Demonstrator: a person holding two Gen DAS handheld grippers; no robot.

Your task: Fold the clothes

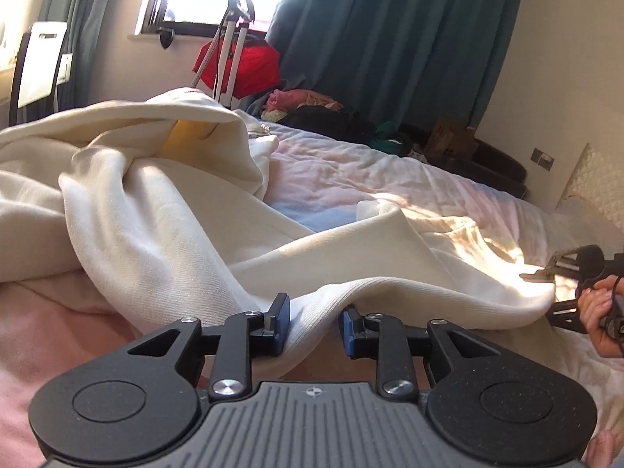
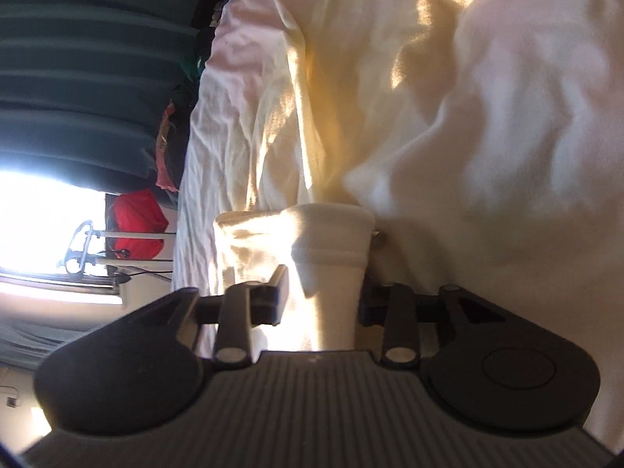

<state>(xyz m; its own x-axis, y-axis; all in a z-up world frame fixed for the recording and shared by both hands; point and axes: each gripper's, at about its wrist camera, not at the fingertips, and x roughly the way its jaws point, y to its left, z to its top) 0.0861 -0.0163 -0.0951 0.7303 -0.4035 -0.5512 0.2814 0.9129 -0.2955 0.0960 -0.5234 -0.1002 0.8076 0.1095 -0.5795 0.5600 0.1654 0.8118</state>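
A cream sweatshirt-like garment (image 1: 175,214) lies crumpled on a bed, with its ribbed hem stretched across the front. My left gripper (image 1: 314,325) has its blue pads closed in on a bunched part of that hem. At the far right of the left wrist view, my right gripper (image 1: 540,275) pinches the hem's corner, and a hand (image 1: 600,312) holds it. In the right wrist view, which is rolled sideways, the right gripper (image 2: 323,300) has a thick ribbed fold of the garment (image 2: 331,241) filling the gap between its fingers.
The pale pink bed sheet (image 1: 351,171) is wrinkled and sunlit. A pile of clothes (image 1: 312,109) sits at the bed's far edge. Behind it are a red bag on a trolley (image 1: 253,66), teal curtains (image 1: 390,39) and a bright window. A padded headboard (image 1: 596,183) is at the right.
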